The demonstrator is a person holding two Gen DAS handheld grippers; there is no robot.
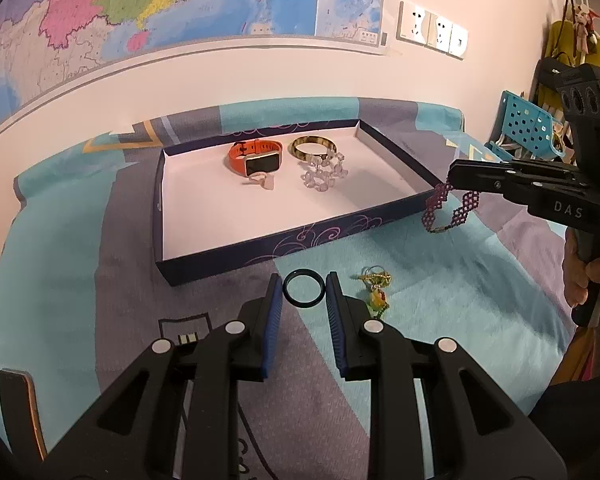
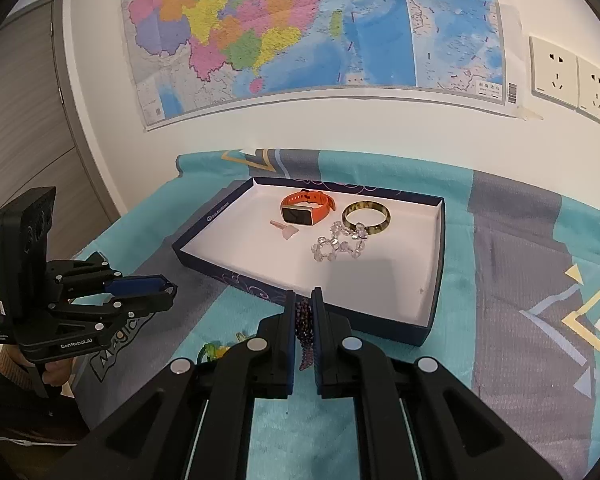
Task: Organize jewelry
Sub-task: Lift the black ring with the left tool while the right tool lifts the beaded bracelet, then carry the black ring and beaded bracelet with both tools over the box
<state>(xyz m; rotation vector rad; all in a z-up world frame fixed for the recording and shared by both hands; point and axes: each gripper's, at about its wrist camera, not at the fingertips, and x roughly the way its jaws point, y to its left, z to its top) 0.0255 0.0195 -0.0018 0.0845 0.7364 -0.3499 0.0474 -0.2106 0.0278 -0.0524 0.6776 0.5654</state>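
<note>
Two tools are in my views; my right tool (image 2: 304,312) is clamped on a purple beaded bracelet (image 2: 304,334), and most of that bracelet is hidden between its pads in the right wrist view; from my left wrist I see it (image 1: 452,208) dangling from the right tool (image 1: 454,178) just beside the near right corner of the box lid (image 1: 260,250); my left tool (image 1: 303,292) is spread wide, holding nothing, with a dark ring (image 1: 303,287) lying on the patterned cloth (image 1: 440,300) between its tips; whether the pads touch the ring I cannot tell; just right of that tool lies a small gold and green trinket (image 1: 376,292), too tangled to make out, and in the right wrist view it (image 2: 212,350) is half cut off by my tool's linkage; ahead of both tools, inside the lid, sit an orange smartwatch (image 1: 256,156), a yellow-green bangle (image 1: 314,148), a clear bead bracelet (image 1: 324,174) and a small pale pink piece (image 1: 262,181) I cannot identify; a wall map (image 2: 300,28) hangs behind.
</note>
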